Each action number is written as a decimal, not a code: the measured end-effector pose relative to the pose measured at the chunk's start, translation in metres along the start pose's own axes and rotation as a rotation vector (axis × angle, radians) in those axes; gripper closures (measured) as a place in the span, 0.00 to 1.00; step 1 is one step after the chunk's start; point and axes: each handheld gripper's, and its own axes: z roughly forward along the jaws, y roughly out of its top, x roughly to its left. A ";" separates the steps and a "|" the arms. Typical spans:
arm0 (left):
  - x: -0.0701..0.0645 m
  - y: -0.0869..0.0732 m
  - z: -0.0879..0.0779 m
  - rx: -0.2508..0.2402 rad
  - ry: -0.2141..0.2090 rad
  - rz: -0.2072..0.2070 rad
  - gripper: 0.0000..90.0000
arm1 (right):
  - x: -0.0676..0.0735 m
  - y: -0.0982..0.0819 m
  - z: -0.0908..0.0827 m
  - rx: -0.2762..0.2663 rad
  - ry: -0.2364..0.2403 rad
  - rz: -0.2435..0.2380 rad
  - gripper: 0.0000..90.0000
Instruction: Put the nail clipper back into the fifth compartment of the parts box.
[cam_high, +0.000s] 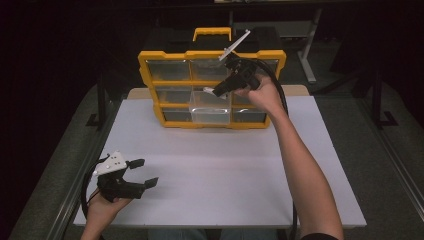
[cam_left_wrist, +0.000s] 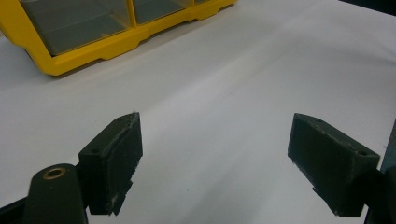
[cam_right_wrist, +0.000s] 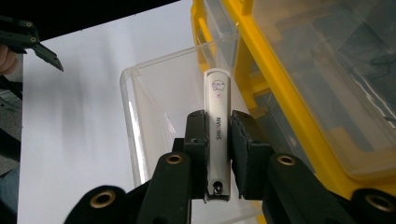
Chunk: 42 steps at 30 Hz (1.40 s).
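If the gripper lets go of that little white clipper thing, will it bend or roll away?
Probably neither. The white clipper looks stiff, staying straight while the right gripper pinches it. It is flat and narrow, so it should not roll. Its smooth, shiny face may slip, likely dropping into the clear drawer below.

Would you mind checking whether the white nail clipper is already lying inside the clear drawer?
No, the white nail clipper is clamped between the right gripper fingers, held above the pulled-out clear drawer.

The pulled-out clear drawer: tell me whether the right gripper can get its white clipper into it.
Probably yes. The right gripper holds the white clipper just above the clear drawer, whose open top has nothing across it.
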 end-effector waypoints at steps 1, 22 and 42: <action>0.000 0.000 0.000 0.000 -0.001 0.000 0.20 | 0.000 0.000 0.000 -0.002 -0.001 -0.005 0.84; 0.000 0.000 0.000 0.009 0.000 0.007 0.20 | 0.003 -0.006 0.012 0.012 0.018 -0.006 0.84; -0.001 0.001 0.001 0.010 -0.003 0.008 0.20 | 0.006 -0.010 0.025 0.046 0.034 -0.029 0.84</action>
